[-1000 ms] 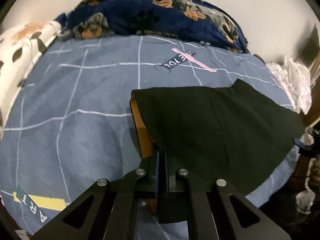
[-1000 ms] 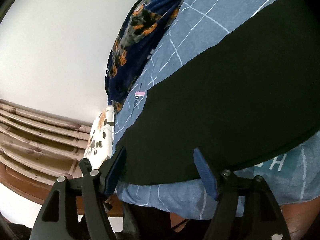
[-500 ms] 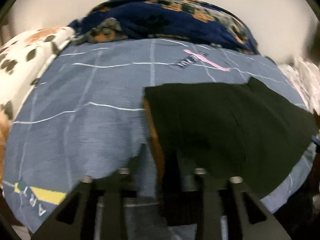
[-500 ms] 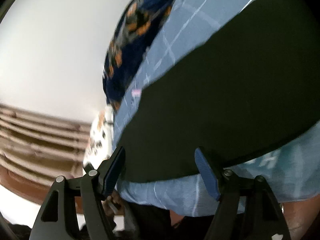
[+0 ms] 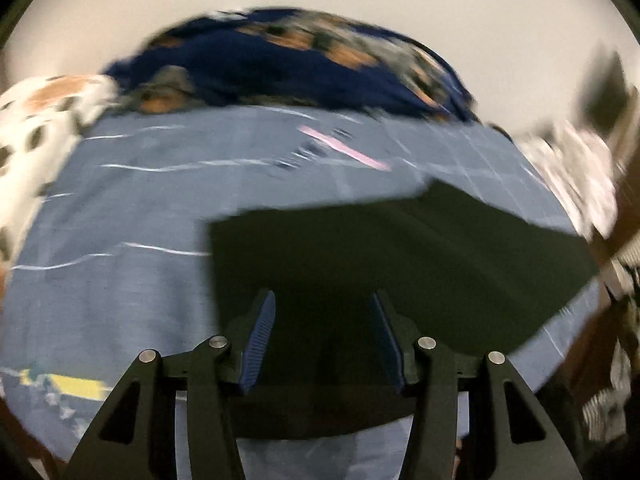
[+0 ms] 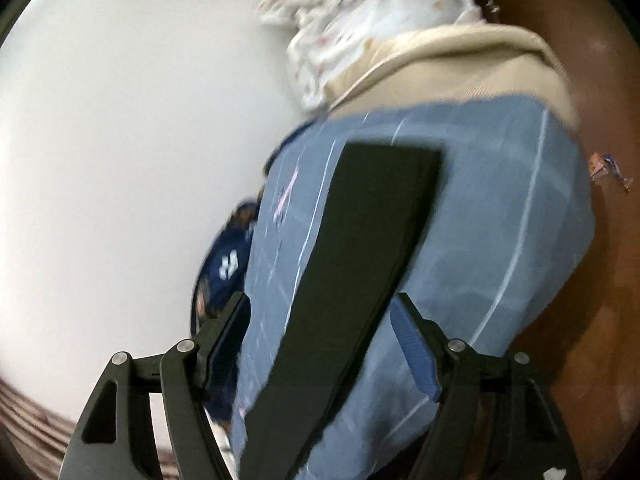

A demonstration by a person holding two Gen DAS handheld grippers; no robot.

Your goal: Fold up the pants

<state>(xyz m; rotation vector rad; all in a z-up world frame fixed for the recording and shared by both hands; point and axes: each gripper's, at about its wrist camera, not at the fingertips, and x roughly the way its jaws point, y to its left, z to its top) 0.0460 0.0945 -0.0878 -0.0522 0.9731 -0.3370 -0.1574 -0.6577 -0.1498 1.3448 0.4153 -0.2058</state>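
The black pants (image 5: 384,264) lie folded flat on the blue bedsheet (image 5: 120,208). In the left wrist view my left gripper (image 5: 322,312) is open and empty, its jaws wide apart just above the pants' near edge. In the right wrist view the pants (image 6: 360,264) show as a long dark strip running away from the camera. My right gripper (image 6: 320,316) is open and empty, with its jaws either side of the strip's near part.
A dark blue patterned blanket (image 5: 288,68) is heaped at the bed's far side. A white spotted pillow (image 5: 36,128) lies at the left. White crumpled cloth (image 6: 360,12) and a beige cloth (image 6: 460,68) lie beyond the pants. Brown floor (image 6: 600,240) borders the bed.
My left gripper was shut on the pants' edge and has opened and let it go. The right gripper has swung round to look along the length of the pants. Both views are motion-blurred.
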